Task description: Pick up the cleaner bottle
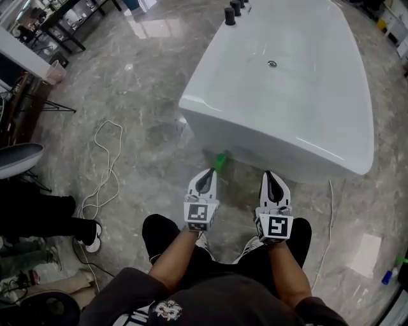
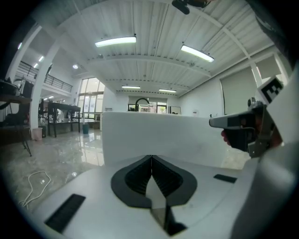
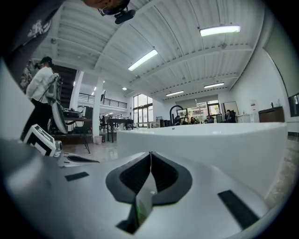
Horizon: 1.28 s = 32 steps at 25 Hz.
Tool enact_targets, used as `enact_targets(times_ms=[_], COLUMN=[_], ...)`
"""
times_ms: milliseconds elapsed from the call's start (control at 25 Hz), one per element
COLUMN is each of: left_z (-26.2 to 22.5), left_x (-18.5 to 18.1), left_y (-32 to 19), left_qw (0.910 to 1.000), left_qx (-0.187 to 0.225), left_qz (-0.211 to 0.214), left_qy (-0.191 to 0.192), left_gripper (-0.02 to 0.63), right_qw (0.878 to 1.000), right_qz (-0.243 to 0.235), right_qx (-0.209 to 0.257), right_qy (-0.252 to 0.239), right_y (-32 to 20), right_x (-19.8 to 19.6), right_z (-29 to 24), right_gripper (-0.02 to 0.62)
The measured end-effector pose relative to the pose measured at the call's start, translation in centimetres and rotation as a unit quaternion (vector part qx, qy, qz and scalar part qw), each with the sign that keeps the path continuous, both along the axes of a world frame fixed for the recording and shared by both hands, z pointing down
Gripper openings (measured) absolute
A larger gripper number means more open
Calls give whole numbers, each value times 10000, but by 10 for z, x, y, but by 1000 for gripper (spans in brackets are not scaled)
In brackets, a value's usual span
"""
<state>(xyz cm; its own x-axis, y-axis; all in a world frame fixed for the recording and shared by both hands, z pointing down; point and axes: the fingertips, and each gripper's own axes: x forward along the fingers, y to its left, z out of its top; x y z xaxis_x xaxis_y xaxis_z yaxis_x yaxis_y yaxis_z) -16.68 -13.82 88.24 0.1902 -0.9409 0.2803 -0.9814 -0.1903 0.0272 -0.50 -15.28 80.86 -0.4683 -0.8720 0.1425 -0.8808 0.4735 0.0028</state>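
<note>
A small green object point(image 1: 220, 160), likely the cleaner bottle, stands on the grey floor against the base of the white bathtub point(image 1: 255, 137); little of it shows. My left gripper point(image 1: 208, 172) is shut and empty, its tips just below and left of the green object. My right gripper point(image 1: 268, 174) is shut and empty too, level with the left one and pointing at the tub wall. In the left gripper view the jaws point(image 2: 151, 157) are closed before the tub wall point(image 2: 159, 137), and the bottle is hidden. The right gripper view shows closed jaws point(image 3: 150, 152) facing the tub point(image 3: 210, 149).
A white cable point(image 1: 105, 165) loops over the floor at left, near a bystander's dark legs and shoe point(image 1: 89, 235). Another cable point(image 1: 328, 235) and a pale sheet point(image 1: 366, 253) lie at right. Black tap knobs point(image 1: 233, 9) sit on the tub's far end. A person in white point(image 3: 39, 88) stands at left.
</note>
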Motion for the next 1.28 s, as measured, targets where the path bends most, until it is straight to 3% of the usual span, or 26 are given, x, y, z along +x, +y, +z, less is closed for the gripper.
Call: enact_targets(times_ms=[240, 440, 600, 640, 720, 800, 1000, 1280], left_z=[100, 138, 164, 171, 185, 202, 259, 332], left_x=[-1, -7, -12, -11, -8, -5, -10, -17], left_y=[-9, -16, -18, -19, -23, -30, -44, -72], left_qw=[9991, 9992, 9993, 9994, 9995, 9996, 9994, 9978], left_qx=[275, 375, 317, 291, 264, 197, -99, -446], left_qz=[26, -125, -186, -184, -160, -146, -272, -377], left_qy=[-336, -111, -48, -51, -65, -101, -190, -300], left_gripper=[6, 6, 8, 24, 153, 225, 310, 314], right_qw=[9997, 9996, 9993, 9993, 9993, 9993, 9992, 9991], right_qz=[-113, -225, -334, -341, -307, -251, -291, -85], right_qx=[141, -5, -75, -81, -114, -146, -192, -334], right_qy=[-158, -156, -146, -146, -175, -214, -173, -258], right_y=[-9, -9, -8, -7, -9, -12, -10, -1], right_x=[-10, -22, -30, -30, -27, -26, -30, -17], right_z=[98, 150, 160, 161, 166, 171, 180, 186], right_gripper=[17, 17, 17, 17, 17, 17, 17, 17])
